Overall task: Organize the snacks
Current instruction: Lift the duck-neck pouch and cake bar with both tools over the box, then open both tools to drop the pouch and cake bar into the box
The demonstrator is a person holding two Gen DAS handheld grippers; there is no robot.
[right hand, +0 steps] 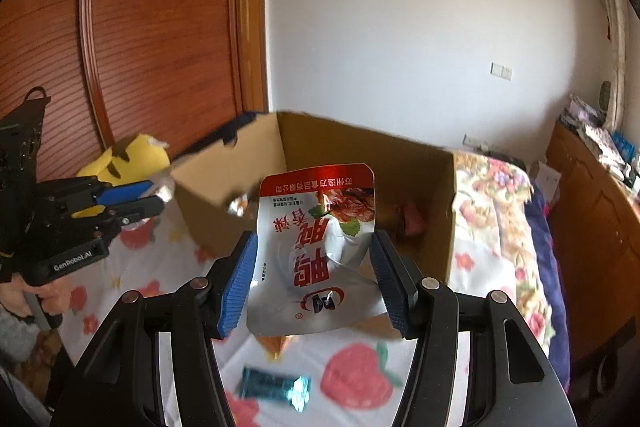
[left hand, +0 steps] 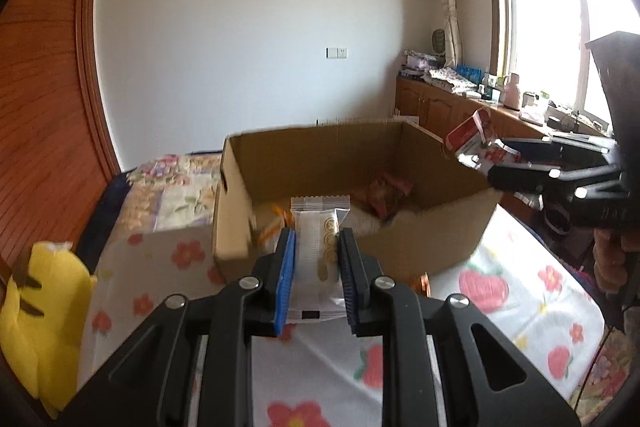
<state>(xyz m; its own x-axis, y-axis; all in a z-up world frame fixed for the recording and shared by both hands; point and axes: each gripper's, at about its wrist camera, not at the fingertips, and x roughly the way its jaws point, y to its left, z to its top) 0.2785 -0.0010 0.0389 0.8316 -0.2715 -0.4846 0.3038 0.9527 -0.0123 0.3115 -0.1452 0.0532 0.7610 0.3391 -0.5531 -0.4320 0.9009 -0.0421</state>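
Both my grippers clamp snacks, left gripper (left hand: 316, 247) the white wafer packet (left hand: 320, 251), right gripper (right hand: 314, 267) the silver-red pouch (right hand: 316, 247), with the cardboard box (left hand: 436, 231) open at twelve o'clock, nearer my left.

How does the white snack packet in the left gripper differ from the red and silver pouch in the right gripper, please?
The white snack packet is narrow and plain with gold round marks; the red and silver pouch is broad, shiny, with red lettering and a food picture. The left gripper has its jaws close together on the packet; the right gripper has them wider on the crumpled pouch. Both are held above the bed, near the cardboard box.
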